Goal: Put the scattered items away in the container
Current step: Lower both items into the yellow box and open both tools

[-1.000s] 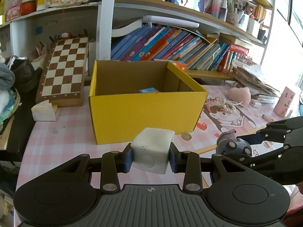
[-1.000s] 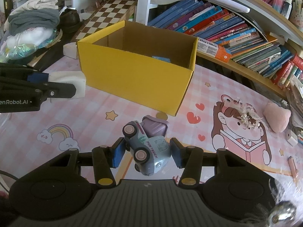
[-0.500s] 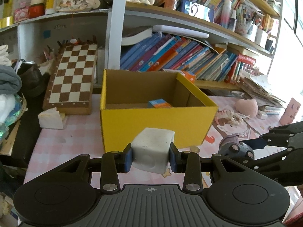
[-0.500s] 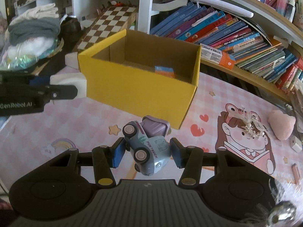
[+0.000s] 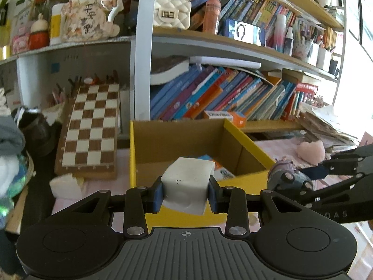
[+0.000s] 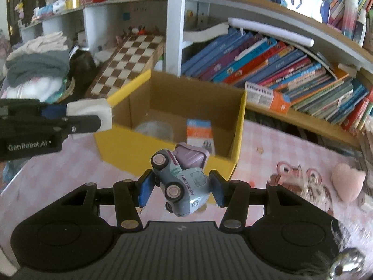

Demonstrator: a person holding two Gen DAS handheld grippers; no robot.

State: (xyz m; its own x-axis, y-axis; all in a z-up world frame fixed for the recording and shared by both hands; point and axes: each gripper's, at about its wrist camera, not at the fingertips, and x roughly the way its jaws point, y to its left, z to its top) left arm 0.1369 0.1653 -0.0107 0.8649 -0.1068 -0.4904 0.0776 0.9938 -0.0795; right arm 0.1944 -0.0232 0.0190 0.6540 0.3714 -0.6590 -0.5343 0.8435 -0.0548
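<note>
My left gripper point(image 5: 186, 192) is shut on a white cube point(image 5: 187, 182) and holds it above the near wall of the open yellow cardboard box point(image 5: 139, 154). My right gripper point(image 6: 181, 186) is shut on a grey-blue toy truck point(image 6: 181, 182) with a lilac bed, raised in front of the box's near right corner point(image 6: 235, 161). Inside the box lie a small orange and blue carton point(image 6: 199, 133) and a pale round thing point(image 6: 153, 129). The left gripper with the cube point(image 6: 89, 114) shows in the right wrist view at the box's left corner. The truck point(image 5: 286, 179) shows in the left wrist view.
A chessboard point(image 5: 91, 128) leans behind the box at the left. Bookshelves point(image 5: 209, 100) stand behind. A pink heart plush point(image 6: 347, 182) and a hair ornament point(image 6: 300, 182) lie on the pink checked tablecloth point(image 6: 58, 170) at the right. Folded clothes point(image 6: 37, 67) are piled at the left. A white lump point(image 5: 66, 184) lies left of the box.
Both grippers have risen and moved towards the box, each with its object still held. The box's inside now shows from above.
</note>
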